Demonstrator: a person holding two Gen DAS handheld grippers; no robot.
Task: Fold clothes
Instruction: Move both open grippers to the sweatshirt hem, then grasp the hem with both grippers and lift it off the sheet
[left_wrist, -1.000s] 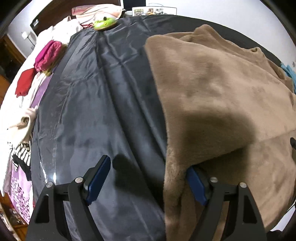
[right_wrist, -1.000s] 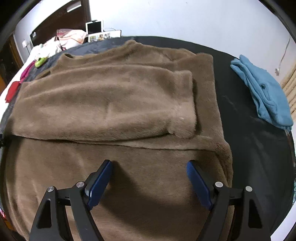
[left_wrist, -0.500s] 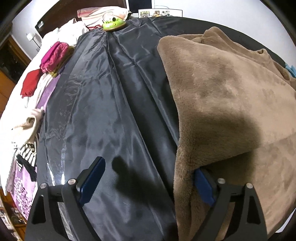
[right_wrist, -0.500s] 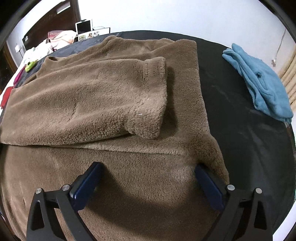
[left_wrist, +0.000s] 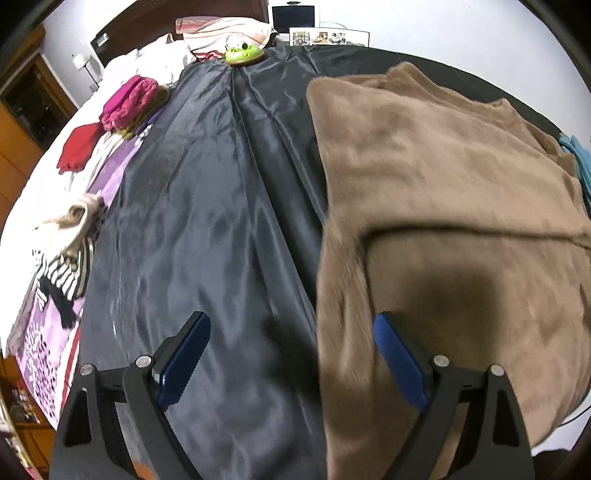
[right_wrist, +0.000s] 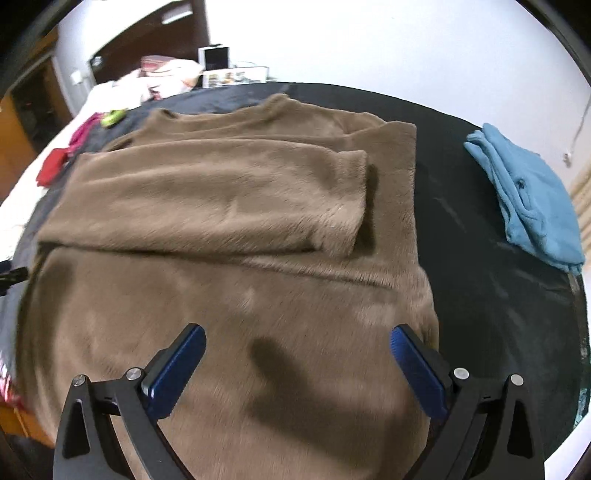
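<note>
With both sleeves already laid across its chest, the brown fleece sweater (left_wrist: 443, 192) looks to be midway through its folding, and the hem end nearest the person seems to be what comes next. From the left wrist camera, the left gripper (left_wrist: 291, 354) stands wide apart and holds nothing; its right finger hangs over the sweater's left edge, its left finger over the dark satin sheet (left_wrist: 192, 221) that covers the bed. That edge looks smeared, so I cannot say whether the finger touches the fleece. Off to the left lie heaps of other clothes, a pink bundle (left_wrist: 129, 98) and a red garment (left_wrist: 77, 149) among them, and a green toy (left_wrist: 243, 54) sits at the far end of the sheet.

From the right wrist camera, the right gripper (right_wrist: 295, 365) is likewise spread wide and empty, poised over the lower body of the sweater, its right finger near the right-hand side seam. A sleeve cuff (right_wrist: 351, 206) lies folded over the middle. A blue folded garment (right_wrist: 532, 195) rests well apart on the right.

My guess is that each gripper must now drop to a hem corner, pinch both layers and carry them toward the collar. The hem itself is cut off below the fingers in both views, so its lie is unknown.
</note>
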